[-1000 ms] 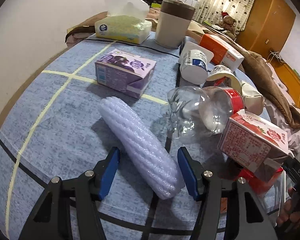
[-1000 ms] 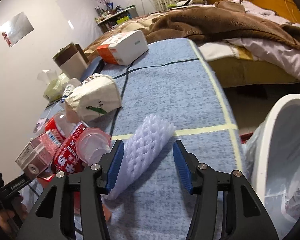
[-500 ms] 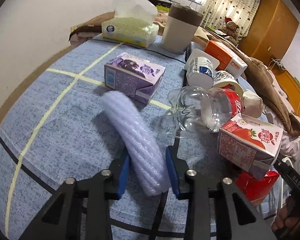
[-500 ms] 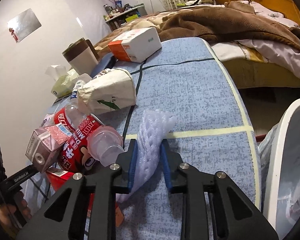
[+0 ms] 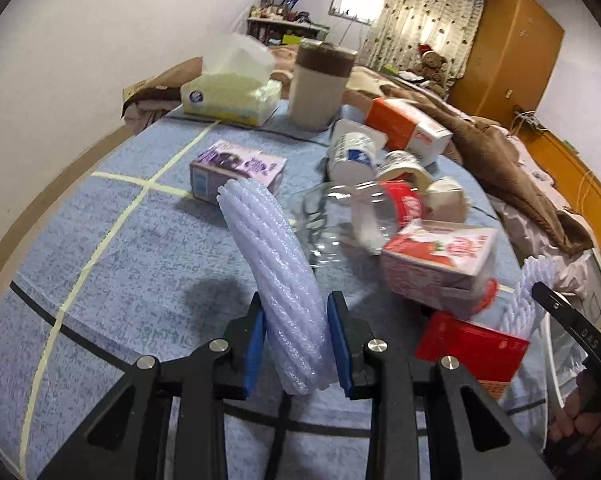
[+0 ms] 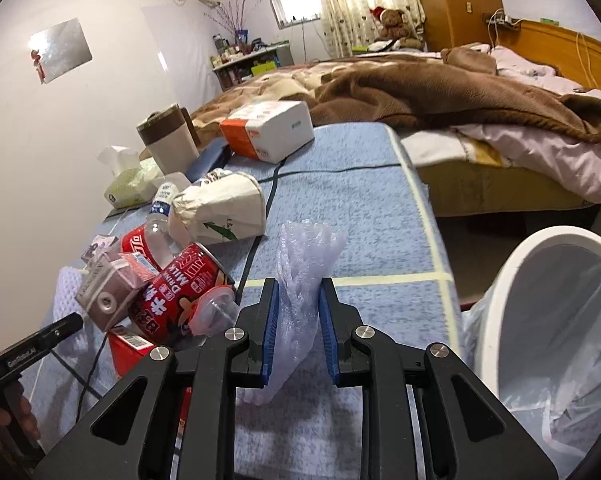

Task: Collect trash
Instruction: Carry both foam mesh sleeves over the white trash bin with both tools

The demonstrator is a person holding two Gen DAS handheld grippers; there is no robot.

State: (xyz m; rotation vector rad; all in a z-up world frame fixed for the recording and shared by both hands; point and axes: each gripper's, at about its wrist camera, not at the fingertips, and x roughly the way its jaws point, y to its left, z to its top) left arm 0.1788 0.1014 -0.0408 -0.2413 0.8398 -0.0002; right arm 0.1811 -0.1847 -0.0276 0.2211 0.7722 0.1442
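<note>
You've got each gripper's jaws clamped on a pale lilac foam net sleeve (image 5: 278, 276) (image 6: 304, 280), but cartons, cans and bottles litter the bench (image 5: 112, 260), nothing binned yet.

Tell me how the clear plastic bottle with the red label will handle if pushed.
The clear plastic bottle with the red label looks empty, so probably light. It lies on its side and may roll. Its smooth wall could be slippery, and it would likely nudge the strawberry carton beside it.
</note>
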